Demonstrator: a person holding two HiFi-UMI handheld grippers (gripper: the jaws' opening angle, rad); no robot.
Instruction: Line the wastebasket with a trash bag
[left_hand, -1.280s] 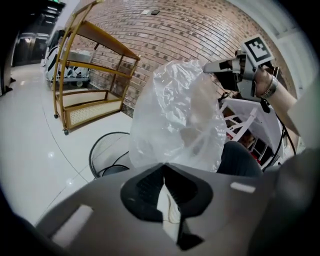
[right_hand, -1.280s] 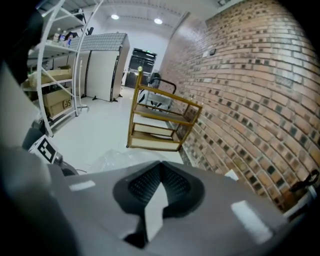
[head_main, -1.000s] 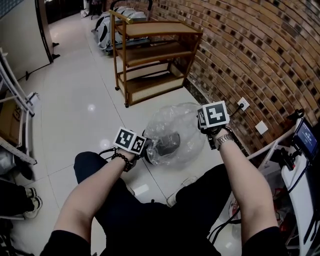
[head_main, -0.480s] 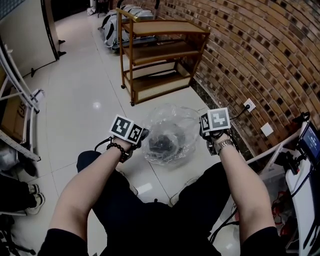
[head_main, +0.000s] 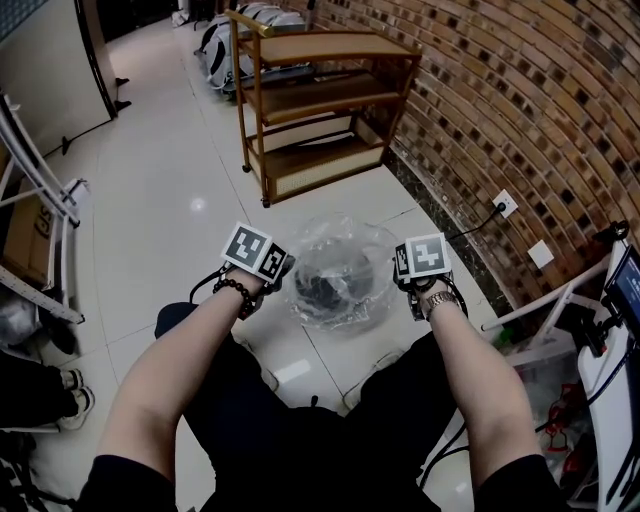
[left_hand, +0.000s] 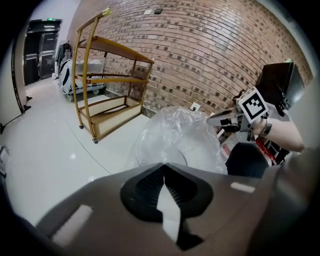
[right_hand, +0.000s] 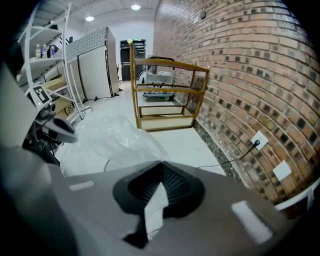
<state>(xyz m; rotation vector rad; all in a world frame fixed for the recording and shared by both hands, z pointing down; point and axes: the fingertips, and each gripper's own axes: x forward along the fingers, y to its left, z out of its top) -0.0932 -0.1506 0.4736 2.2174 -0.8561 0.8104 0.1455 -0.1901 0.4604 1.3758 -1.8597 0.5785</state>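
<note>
The left gripper (head_main: 284, 272) and right gripper (head_main: 402, 276) are each pinched shut on an edge of the clear trash bag (head_main: 348, 238), which billows over the wastebasket (head_main: 325, 287) standing between the 2, nearer the left.

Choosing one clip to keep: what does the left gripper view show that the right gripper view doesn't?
Only left: the right claw and the wrist behind it. Only right: the left claw and white cabinets. Both: the clear trash bag, pinched in each view's own shut jaws, the wooden shelf, and the brick wall.
</note>
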